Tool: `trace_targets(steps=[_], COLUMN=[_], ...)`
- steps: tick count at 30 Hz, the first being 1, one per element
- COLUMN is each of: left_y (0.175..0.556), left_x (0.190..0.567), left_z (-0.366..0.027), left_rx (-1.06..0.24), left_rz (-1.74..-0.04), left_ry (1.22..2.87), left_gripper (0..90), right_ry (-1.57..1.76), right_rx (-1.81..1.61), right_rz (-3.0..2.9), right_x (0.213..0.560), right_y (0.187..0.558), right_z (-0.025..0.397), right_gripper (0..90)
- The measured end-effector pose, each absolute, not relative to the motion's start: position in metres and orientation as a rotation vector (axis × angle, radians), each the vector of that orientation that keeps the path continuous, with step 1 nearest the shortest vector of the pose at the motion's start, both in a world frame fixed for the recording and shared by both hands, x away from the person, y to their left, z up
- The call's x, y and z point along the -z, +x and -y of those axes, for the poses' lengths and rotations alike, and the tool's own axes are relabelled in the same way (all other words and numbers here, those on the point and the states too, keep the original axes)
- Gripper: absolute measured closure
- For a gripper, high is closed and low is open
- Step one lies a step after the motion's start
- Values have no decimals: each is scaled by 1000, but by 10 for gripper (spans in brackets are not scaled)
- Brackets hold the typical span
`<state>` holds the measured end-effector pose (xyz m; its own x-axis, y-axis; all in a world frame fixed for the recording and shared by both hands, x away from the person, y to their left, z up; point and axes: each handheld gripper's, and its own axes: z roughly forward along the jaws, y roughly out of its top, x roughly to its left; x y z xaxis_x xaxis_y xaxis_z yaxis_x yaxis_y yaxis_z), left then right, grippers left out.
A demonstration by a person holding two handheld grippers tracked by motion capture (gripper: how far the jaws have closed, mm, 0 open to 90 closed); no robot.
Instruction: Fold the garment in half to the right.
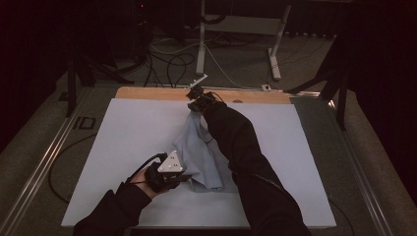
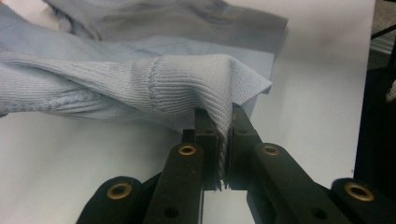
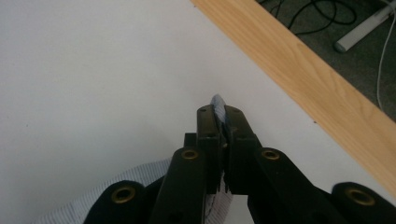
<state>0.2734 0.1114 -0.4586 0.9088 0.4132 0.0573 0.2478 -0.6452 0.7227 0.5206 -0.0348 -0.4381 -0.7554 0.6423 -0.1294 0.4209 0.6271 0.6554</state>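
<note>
A: So where does the garment sit?

B: A pale blue knitted garment (image 1: 199, 152) lies on the white sheet of the worktop (image 1: 123, 142), about midway between its left and right edges. It runs from near the far edge, by the bare wooden strip (image 1: 147, 93), down toward the near edge.

A: And the left hand-held gripper?

B: The left hand-held gripper (image 1: 169, 172) is low at the near end of the cloth, with the grey 3-cornered plate on top. In the left gripper view its 2 black jaws are closed together on a ribbed hem of the garment (image 2: 187, 88), with the fabric pinched between the pads and a corner folded over their tips. Part of the knit is lifted off the sheet there; the rest bunches behind it.

A: What about the right one?

B: The right hand-held gripper (image 1: 196, 101) is at the far end of the cloth, close to the wooden strip. In the right gripper view its jaws are pressed together on a thin edge of the garment (image 3: 218, 105) that sticks up between the tips; more ribbed knit shows below the jaws at the bottom left.

A: Anything beyond the worktop?

B: Cables (image 1: 167, 64) lie on the floor past the far edge, beside white frame legs (image 1: 201, 44)
</note>
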Motion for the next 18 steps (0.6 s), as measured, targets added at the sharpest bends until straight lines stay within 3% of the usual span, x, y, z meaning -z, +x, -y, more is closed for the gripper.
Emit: trace_targets(steps=[18], left_y=[278], left_x=[446], left_z=[-76], left_rx=[-259], left_rz=[-331], left_ry=[2329], left_gripper=[875], right_ry=[869], right_rx=[-932], right_rz=[-2436], right_x=[417], right_y=[512], right_z=[73], right_gripper=[873])
